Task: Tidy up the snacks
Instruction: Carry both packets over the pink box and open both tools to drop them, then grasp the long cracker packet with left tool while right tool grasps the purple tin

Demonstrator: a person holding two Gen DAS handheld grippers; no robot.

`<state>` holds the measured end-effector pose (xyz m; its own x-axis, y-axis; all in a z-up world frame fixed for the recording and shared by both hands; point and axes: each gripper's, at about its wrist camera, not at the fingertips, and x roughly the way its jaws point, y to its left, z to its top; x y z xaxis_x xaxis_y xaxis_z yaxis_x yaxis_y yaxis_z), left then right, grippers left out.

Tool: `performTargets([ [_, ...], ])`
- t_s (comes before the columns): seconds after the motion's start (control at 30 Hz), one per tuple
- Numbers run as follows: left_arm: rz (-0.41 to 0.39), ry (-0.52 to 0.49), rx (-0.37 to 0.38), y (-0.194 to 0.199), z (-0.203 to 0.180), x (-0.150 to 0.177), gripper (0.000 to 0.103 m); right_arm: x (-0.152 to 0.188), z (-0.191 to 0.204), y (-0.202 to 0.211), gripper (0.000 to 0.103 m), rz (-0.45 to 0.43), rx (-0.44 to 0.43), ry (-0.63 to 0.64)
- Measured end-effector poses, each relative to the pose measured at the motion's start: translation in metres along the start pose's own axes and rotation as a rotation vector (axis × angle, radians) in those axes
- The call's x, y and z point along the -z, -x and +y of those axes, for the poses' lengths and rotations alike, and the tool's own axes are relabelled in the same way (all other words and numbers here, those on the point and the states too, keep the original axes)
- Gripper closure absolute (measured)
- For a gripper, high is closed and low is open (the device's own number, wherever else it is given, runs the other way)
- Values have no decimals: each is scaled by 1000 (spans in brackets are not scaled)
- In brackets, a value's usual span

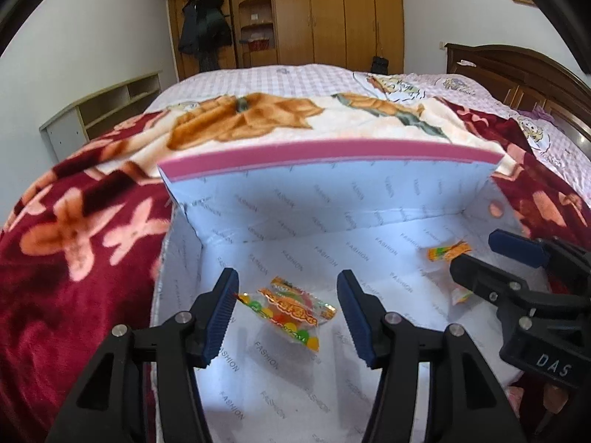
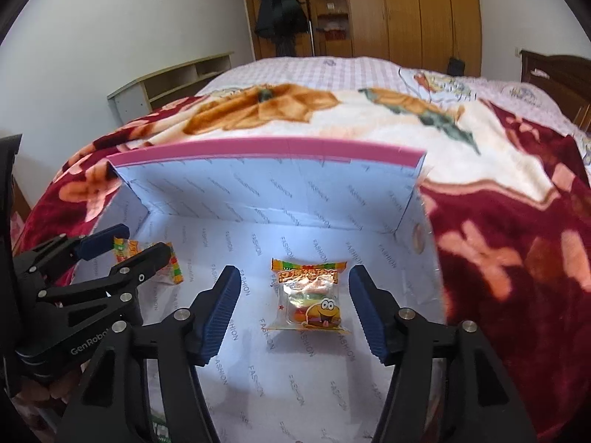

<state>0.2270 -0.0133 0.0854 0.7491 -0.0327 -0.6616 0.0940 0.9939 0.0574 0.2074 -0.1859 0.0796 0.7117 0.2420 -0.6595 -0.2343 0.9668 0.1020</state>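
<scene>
Open box (image 1: 332, 199) with pink rim and pale "FASHION"-printed lining sits on a red floral blanket (image 1: 74, 243) spread over a bed (image 1: 280, 74). Both grippers point down into the box, side by side. Left gripper (image 1: 288, 310): jaws apart, pads touching nothing; a candy packet (image 1: 291, 310) lies tilted on the box floor between the blue pads (image 1: 221, 313), clear of both. Right gripper (image 2: 293, 306): jaws also apart, nothing clamped; a burger candy packet (image 2: 310, 295) lies flat on the floor between its pads (image 2: 365, 313), printed side up, not touched by either. In the left wrist view the right gripper (image 1: 480, 258) shows at the right edge, its packet (image 1: 447, 251) partly hidden behind one finger. In the right wrist view the left gripper (image 2: 125, 247) shows at the left edge, with its packet (image 2: 173, 269) partly hidden behind a finger. The two packets lie well apart, one toward each side of the box floor. Beyond the bed: wooden wardrobe (image 1: 332, 14), dark coat (image 1: 203, 26) hanging at its left end, a low shelf unit (image 1: 99, 110) against the white wall, a dark headboard (image 1: 517, 70) at right.
</scene>
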Motion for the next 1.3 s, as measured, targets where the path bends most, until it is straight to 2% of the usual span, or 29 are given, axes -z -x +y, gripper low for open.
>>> performTargets([
  [0.6, -55, 3, 8, 63, -1, 16, 44, 20, 6, 63, 40, -55, -26, -19],
  [1.1, -50, 37, -39, 105, 22, 60, 43, 63, 21, 106, 40, -70, -49, -20],
  [1.3, -20, 73, -62, 105, 33, 85, 43, 83, 20, 107, 40, -29, -66, -49],
])
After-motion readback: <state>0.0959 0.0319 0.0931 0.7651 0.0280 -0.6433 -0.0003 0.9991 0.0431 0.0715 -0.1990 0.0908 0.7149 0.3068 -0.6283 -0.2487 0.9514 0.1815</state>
